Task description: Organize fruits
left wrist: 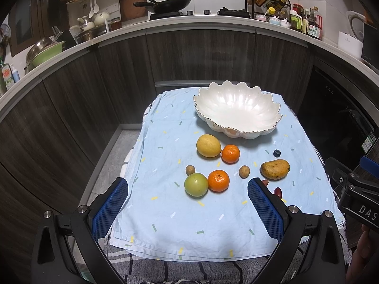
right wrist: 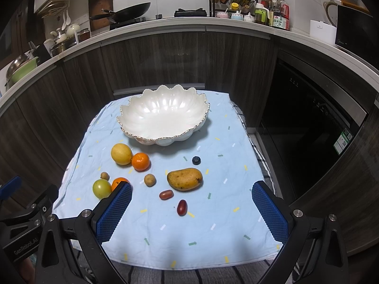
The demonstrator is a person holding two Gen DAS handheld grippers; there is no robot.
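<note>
An empty white scalloped bowl [left wrist: 246, 127] [right wrist: 165, 139] stands at the far side of a light blue cloth [left wrist: 180, 222] [right wrist: 203, 232]. In front of it lie a lemon [left wrist: 208, 145] [right wrist: 121, 153], two oranges [left wrist: 230, 153] [left wrist: 218, 180] [right wrist: 141, 161], a green fruit [left wrist: 196, 184] [right wrist: 101, 188], a mango [left wrist: 275, 169] [right wrist: 184, 179], two small brown fruits [left wrist: 244, 171] [right wrist: 150, 179], a blueberry [left wrist: 276, 153] [right wrist: 196, 160] and two red dates [right wrist: 166, 194] [right wrist: 182, 207]. My left gripper [left wrist: 188, 207] and right gripper [right wrist: 191, 209] hang open and empty over the cloth's near part.
Dark wood cabinets ring the small table, with a dishwasher [right wrist: 315, 127] at the right. The counter above carries a wok [left wrist: 165, 4], a spice rack [left wrist: 267, 0], bottles and dishes. A grey checked towel [left wrist: 189, 272] lies under the cloth's near edge.
</note>
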